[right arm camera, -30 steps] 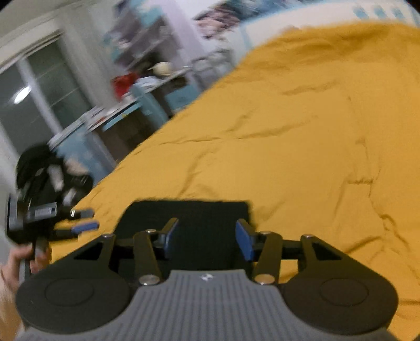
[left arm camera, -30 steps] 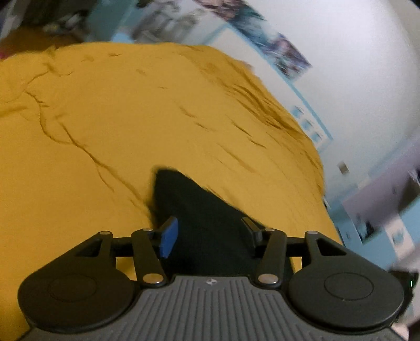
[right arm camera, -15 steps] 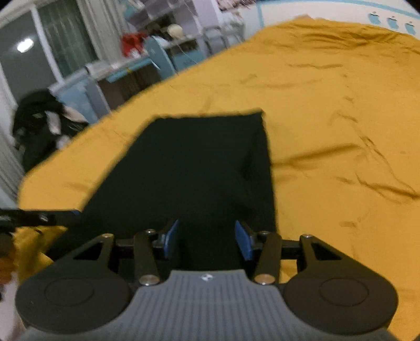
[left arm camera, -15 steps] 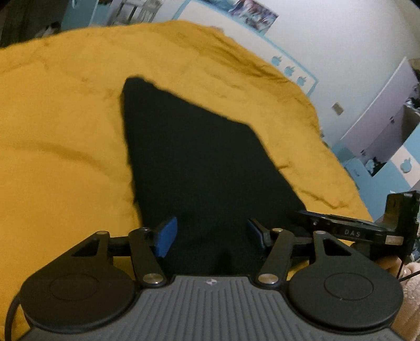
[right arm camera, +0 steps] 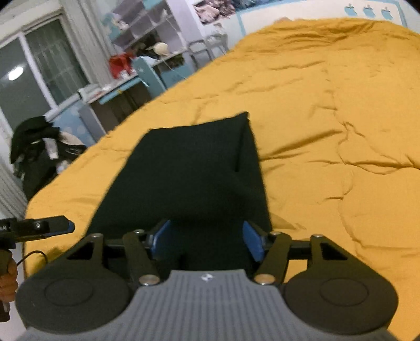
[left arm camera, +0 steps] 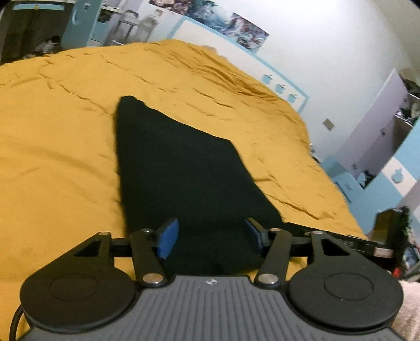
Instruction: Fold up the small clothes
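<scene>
Left wrist view shows the left gripper (left arm camera: 211, 237) with jaws that have just been opening, spread clear of the black garment (left arm camera: 181, 168) whose near edge lies between them; the right gripper (right arm camera: 207, 240) has parted likewise. Spread flat on the yellow bedcover (left arm camera: 52, 157), the cloth looks light, limp and easily creased, so corners or hems seem the best holds.

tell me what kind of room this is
Most likely a bedroom: a big bed under a yellow cover, shelves and a cluttered desk by the window, posters on the wall.
</scene>
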`<state>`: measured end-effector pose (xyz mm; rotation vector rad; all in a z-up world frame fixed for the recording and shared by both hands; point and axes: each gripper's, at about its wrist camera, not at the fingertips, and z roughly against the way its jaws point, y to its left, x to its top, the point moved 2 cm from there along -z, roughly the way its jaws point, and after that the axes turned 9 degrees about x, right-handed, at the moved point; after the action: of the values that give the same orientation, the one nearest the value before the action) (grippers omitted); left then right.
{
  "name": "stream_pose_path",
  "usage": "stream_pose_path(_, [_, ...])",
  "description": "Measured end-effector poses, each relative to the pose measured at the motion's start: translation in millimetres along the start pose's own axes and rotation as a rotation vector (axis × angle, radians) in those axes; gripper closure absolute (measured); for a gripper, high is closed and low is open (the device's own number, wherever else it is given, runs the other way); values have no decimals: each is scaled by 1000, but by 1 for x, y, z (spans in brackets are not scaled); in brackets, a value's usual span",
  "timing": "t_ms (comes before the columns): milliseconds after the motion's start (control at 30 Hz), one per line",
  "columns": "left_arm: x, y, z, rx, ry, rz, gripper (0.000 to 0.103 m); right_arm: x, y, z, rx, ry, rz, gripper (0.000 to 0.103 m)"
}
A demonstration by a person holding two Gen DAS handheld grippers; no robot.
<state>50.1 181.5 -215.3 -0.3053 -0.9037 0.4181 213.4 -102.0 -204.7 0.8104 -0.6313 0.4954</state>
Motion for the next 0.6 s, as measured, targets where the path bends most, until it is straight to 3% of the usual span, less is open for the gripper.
stream_pose_path(167, [-23, 12, -15, 26, 79, 44, 36, -22, -2, -8, -69, 63, 5, 46])
stream_pose_path(467, [-40, 7, -24, 63, 52, -24, 35, -40, -3, -14, -116, 66, 44, 43])
stream_pose_path(600, [-39, 4, -24, 68, 58, -17, 33, -41, 4, -19, -97, 98, 74, 21])
